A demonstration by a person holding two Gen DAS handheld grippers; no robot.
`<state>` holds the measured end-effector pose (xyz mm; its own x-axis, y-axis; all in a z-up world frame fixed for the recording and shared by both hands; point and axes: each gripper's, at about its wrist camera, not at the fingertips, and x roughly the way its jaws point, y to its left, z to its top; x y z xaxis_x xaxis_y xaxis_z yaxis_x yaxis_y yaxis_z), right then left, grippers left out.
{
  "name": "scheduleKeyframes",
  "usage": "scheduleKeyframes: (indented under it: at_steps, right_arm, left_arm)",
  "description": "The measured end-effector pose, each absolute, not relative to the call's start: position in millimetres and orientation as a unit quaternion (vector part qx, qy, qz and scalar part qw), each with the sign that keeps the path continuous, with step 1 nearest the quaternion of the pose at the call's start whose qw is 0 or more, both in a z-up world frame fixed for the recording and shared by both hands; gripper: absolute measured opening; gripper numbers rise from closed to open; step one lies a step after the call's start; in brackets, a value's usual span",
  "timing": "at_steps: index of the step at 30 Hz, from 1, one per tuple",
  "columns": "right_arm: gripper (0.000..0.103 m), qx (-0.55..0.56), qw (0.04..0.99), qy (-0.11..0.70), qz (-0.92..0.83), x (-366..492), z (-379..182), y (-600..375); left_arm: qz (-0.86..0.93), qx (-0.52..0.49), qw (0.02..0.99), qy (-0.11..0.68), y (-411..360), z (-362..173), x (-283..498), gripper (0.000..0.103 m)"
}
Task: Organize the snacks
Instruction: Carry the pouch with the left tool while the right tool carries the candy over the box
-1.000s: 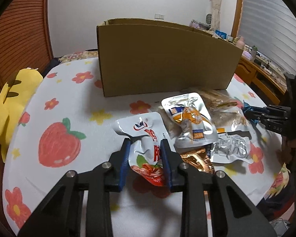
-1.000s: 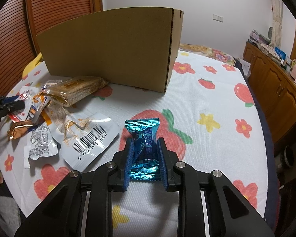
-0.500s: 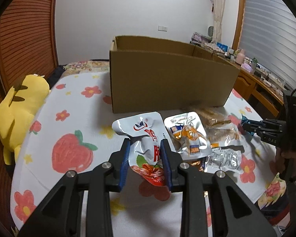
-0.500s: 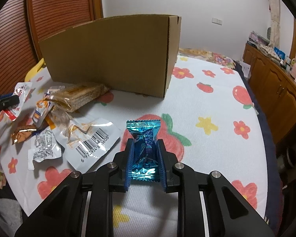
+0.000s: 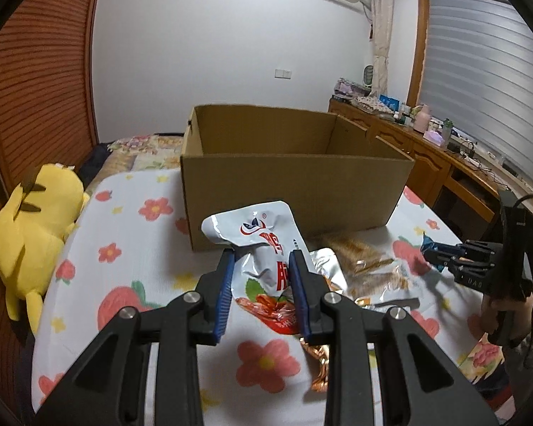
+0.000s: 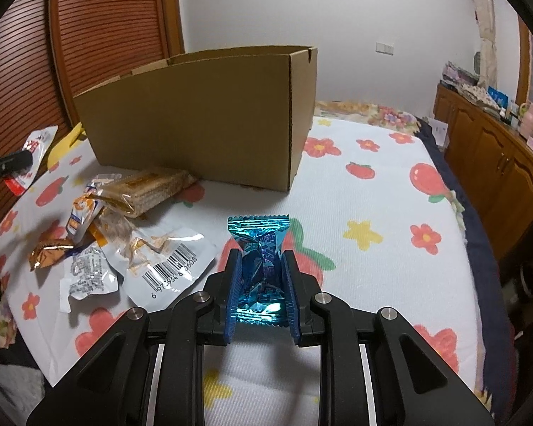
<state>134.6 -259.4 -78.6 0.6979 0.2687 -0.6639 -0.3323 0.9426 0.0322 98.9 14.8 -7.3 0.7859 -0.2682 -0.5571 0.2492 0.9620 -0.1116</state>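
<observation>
Lifted higher now, red-and-white pouch [image 5: 263, 266] pinched in left claw [image 5: 263, 266], blue candy [image 6: 261, 266] pinched in right claw [image 6: 261, 277], box [image 5: 295, 191] at twelve o'clock, ready for dropping.

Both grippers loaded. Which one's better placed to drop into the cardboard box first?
Left, probably. The left gripper holds the white pouch high enough to see into the cardboard box. The right gripper, holding the blue candy, faces the box's outer wall.

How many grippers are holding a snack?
2. The left gripper pinches a white-and-red foil pouch; the right gripper pinches a shiny blue candy wrapper.
</observation>
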Motion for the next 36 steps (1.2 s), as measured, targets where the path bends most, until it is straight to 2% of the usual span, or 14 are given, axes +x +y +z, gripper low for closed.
scheduleKeyframes:
  at_steps: [7,15,21,36]
  right_arm:
    - [0.021,-0.064,0.925,0.340,0.157,130,-64,-255]
    - [0.021,-0.069,0.941,0.280,0.177,134,-2,-243]
    - [0.021,-0.083,0.948,0.247,0.185,158,33,-223]
    - [0.021,-0.071,0.945,0.259,0.187,218,36,-187]
  left_arm:
    - [-0.142,-0.006,0.952,0.270,11,19,117,0.028]
    - [-0.143,-0.004,0.959,0.246,10,49,147,0.028]
    - [-0.140,-0.001,0.956,0.259,8,48,170,0.028]
    - [-0.124,0.006,0.956,0.267,-2,47,213,0.029]
